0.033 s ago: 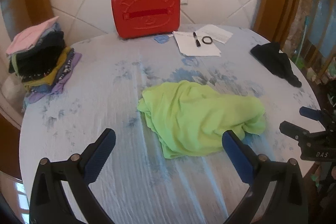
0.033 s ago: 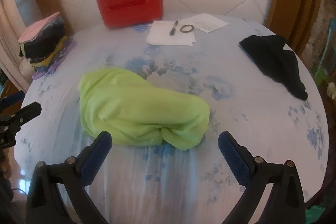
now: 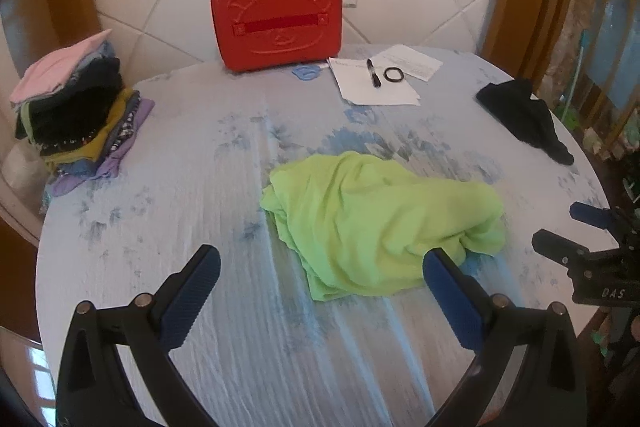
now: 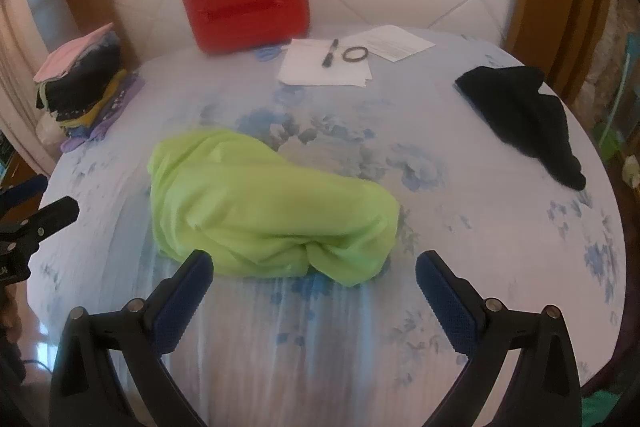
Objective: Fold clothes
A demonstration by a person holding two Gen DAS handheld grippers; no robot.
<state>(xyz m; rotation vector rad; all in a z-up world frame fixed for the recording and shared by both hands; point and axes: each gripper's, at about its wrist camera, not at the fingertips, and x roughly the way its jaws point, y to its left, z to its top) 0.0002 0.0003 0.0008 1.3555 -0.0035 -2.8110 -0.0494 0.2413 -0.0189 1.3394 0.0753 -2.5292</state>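
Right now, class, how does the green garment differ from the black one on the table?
The green garment lies bunched mid-table, just ahead of both open grippers; the black garment lies flatter by the right edge, farther off. The green one looks bulkier and larger; the black one tapers to a point. Both are unfolded, untouched and apart from the folded stack.

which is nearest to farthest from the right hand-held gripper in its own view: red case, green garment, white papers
From the right hand-held gripper:
1. green garment, crumpled just ahead of the fingertips, slightly left
2. white papers, far side, centre
3. red case, upright at the back edge, by the wall
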